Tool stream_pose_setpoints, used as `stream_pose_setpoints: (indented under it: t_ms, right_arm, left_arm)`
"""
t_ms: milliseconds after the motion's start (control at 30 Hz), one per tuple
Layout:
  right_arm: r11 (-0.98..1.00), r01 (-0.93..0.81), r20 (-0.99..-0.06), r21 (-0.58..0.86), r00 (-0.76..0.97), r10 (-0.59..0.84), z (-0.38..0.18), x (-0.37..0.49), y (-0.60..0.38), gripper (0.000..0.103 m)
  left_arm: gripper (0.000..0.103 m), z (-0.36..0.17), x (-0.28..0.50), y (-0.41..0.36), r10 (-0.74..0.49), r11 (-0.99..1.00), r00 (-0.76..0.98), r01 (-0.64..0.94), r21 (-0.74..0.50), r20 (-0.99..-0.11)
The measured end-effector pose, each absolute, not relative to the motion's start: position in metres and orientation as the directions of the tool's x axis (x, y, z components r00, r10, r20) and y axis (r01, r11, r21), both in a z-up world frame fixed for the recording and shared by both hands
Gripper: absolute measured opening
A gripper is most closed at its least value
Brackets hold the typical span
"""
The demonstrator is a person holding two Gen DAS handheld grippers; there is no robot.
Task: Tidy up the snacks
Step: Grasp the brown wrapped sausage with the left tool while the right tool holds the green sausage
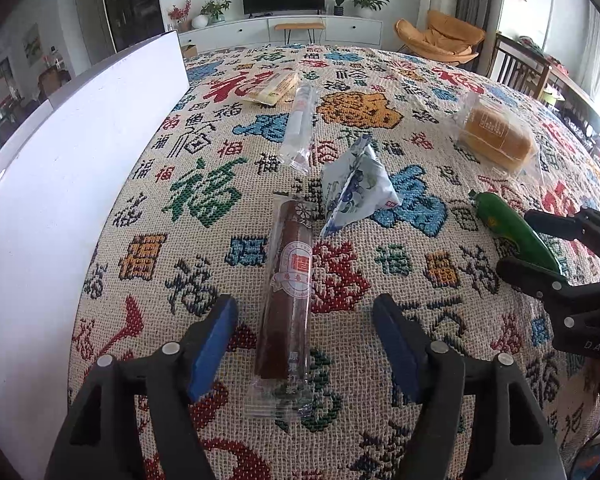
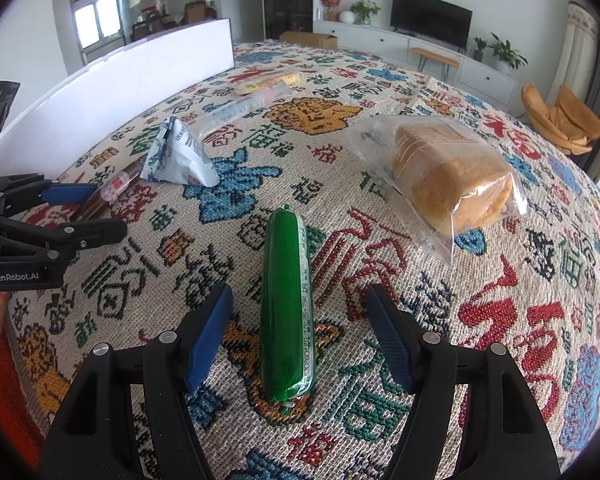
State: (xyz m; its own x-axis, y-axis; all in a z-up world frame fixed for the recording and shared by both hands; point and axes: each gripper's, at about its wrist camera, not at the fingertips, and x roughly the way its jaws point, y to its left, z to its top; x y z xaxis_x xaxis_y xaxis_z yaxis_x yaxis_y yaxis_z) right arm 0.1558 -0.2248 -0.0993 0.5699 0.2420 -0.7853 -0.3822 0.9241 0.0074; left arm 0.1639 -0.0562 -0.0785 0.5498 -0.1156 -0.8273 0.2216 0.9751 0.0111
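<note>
A patterned woven cloth (image 1: 380,80) covers the bench, and a long white board (image 1: 80,168) stands upright along its left edge. Several snacks lie scattered on the cloth. Farthest off is a flat yellow packet (image 1: 274,87), with a clear-wrapped pale stick (image 1: 299,122) just in front of it. A blue-and-white pouch (image 1: 356,186) sits puffed up near the middle. A bagged bread loaf (image 2: 452,178) lies apart to the right.

The left gripper (image 1: 304,344) is spread wide with nothing held. A brown sausage-shaped snack in clear wrap (image 1: 288,288) lies lengthwise between its blue pads (image 1: 212,348), its near end running back between them; neither pad touches it. The pouch lies just beyond the snack's far end, close to its tip.

The right gripper (image 2: 300,336) is equally wide apart and holds nothing. A green sausage (image 2: 286,300) lies lengthwise on the cloth between its fingers, a gap on each side. The loaf sits ahead and to the right of it, well apart. From the left wrist view, the right gripper (image 1: 540,248) straddles the green sausage (image 1: 516,232) at the right edge.
</note>
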Motion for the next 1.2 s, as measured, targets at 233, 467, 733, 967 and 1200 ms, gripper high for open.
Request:
stream_pose_setpoints:
  t_ms: [233, 467, 733, 967, 1200]
  right_arm:
    - [0.924, -0.382, -0.785, 0.007, 0.570, 0.242, -0.099, 0.156, -0.225, 0.072]
    - [0.924, -0.382, -0.785, 0.007, 0.570, 0.242, -0.099, 0.156, -0.225, 0.072]
    - [0.924, -0.382, -0.785, 0.006, 0.571, 0.241, -0.099, 0.156, -0.225, 0.072]
    - [0.924, -0.383, -0.785, 0.008, 0.570, 0.243, -0.099, 0.155, -0.225, 0.072]
    - [0.908, -0.360, -0.847, 0.216, 0.394, 0.357, -0.082, 0.183, -0.234, 0.077]
  left_arm:
    - [0.080, -0.080, 0.166, -0.052, -0.120, 0.978, 0.542, 0.209, -0.005, -0.832]
    - [0.081, -0.080, 0.165, -0.051, -0.121, 0.978, 0.543, 0.209, -0.006, -0.831]
    - [0.081, -0.080, 0.165, -0.051, -0.122, 0.978, 0.543, 0.209, -0.007, -0.831]
    - [0.019, -0.073, 0.162, -0.043, -0.175, 0.977, 0.556, 0.203, -0.071, -0.812]
    - [0.019, -0.051, 0.143, -0.001, -0.388, 0.918, 0.566, 0.165, -0.361, -0.727]
